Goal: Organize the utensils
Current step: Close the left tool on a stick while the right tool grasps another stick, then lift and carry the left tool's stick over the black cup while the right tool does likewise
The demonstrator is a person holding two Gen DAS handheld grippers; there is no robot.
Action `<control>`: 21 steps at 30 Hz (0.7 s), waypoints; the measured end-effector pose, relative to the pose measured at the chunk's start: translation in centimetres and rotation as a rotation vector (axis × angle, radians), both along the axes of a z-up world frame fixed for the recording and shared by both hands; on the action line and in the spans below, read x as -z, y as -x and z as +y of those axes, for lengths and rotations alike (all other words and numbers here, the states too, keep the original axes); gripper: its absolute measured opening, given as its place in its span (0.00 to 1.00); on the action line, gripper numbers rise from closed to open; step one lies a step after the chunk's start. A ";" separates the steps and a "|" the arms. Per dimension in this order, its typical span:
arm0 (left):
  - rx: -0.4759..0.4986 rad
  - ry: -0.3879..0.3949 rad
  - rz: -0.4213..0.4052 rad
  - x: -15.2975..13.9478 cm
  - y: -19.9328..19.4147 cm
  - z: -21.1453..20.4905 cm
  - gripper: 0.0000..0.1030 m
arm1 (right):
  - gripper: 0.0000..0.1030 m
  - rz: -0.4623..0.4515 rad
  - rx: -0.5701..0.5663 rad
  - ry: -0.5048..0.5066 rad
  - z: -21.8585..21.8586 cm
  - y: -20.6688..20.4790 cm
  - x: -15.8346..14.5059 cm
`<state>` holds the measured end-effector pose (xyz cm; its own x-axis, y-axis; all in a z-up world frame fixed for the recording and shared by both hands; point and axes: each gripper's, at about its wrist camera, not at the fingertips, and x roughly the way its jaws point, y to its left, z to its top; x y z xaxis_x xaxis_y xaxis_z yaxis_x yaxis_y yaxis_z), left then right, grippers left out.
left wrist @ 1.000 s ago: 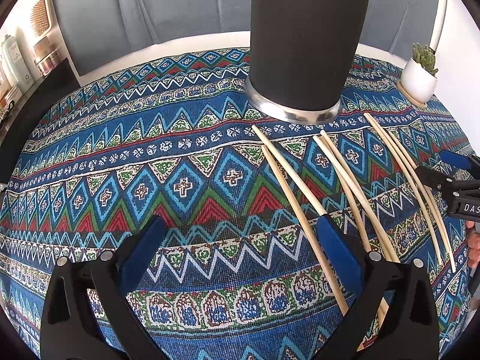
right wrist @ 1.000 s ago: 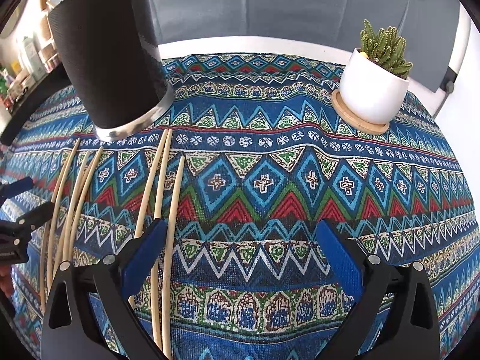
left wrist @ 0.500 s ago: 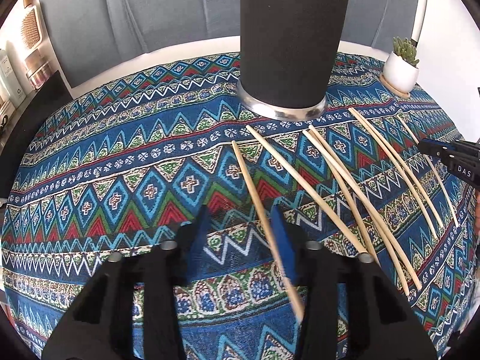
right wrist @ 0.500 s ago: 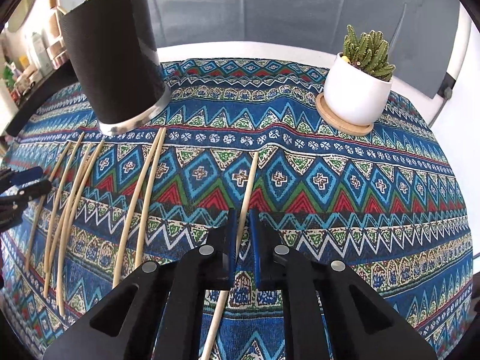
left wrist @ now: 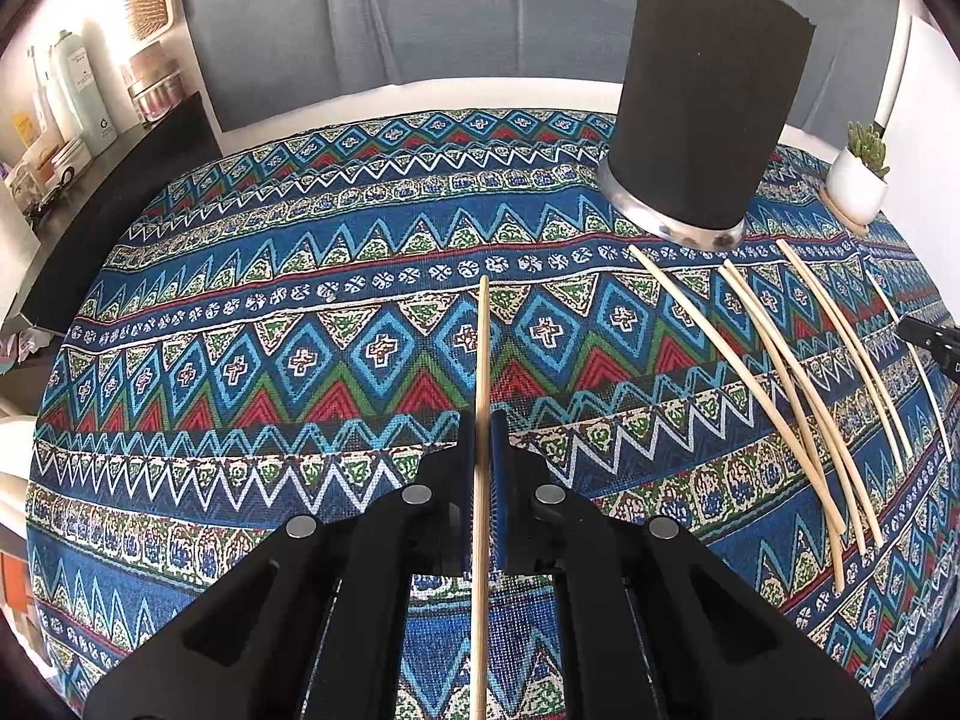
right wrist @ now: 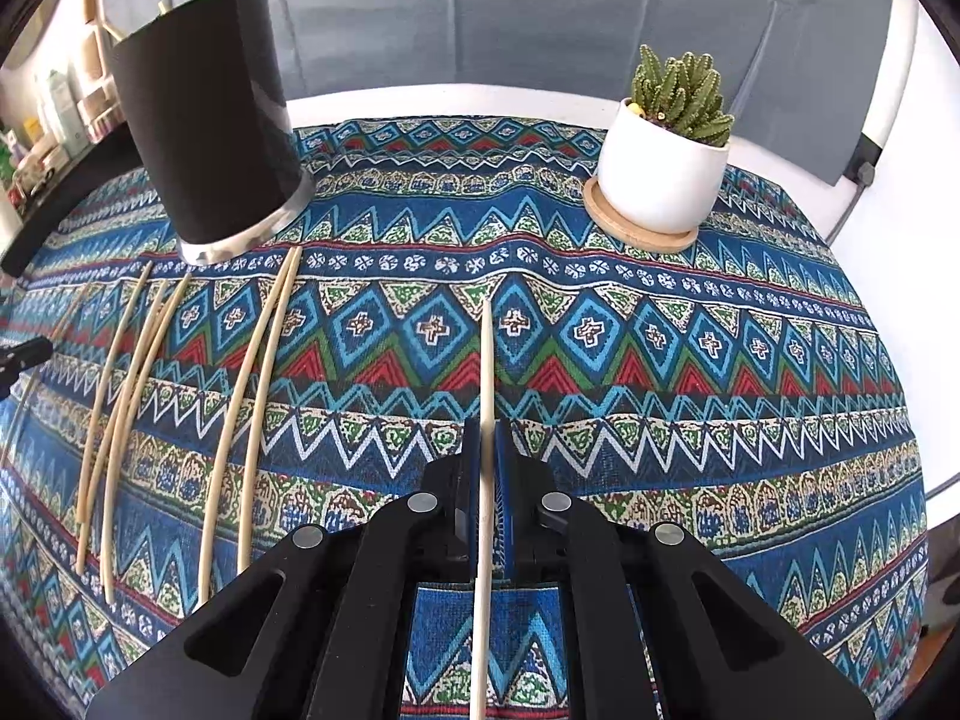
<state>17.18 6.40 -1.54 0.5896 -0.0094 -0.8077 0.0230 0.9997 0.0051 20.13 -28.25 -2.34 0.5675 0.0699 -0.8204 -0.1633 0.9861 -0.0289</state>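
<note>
The cloth (left wrist: 300, 312) on the bench carries a banded geometric print — blue ground with turquoise diamonds, white crosses, red and green triangles, white zigzag lines and cream-bordered bands. The bench (left wrist: 336, 108) edge beyond the cloth is white. The holder (left wrist: 708, 108) is matte black with a polished silver base ring. The chopsticks (left wrist: 798, 396) are pale cream, unpatterned. Each claw — left claw (left wrist: 482, 444), right claw (right wrist: 487, 450) — has a black frame, blue pads and silver rivets. The pot (right wrist: 660, 180) is plain white on a tan wooden coaster (right wrist: 645, 235); the cactus (right wrist: 681, 93) is green. The backdrop (right wrist: 540, 12) is grey.
</note>
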 end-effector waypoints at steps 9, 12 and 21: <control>-0.014 0.009 -0.067 -4.7 0.1 0.6 0.05 | 0.04 -0.056 -0.001 0.010 -1.1 1.5 -3.9; -0.008 0.010 -0.089 -6.4 0.4 0.5 0.05 | 0.04 -0.076 -0.002 0.005 -1.3 2.0 -5.5; 0.011 0.013 -0.143 -11.3 -0.1 0.4 0.05 | 0.05 -0.123 0.005 -0.009 -1.8 1.1 -10.1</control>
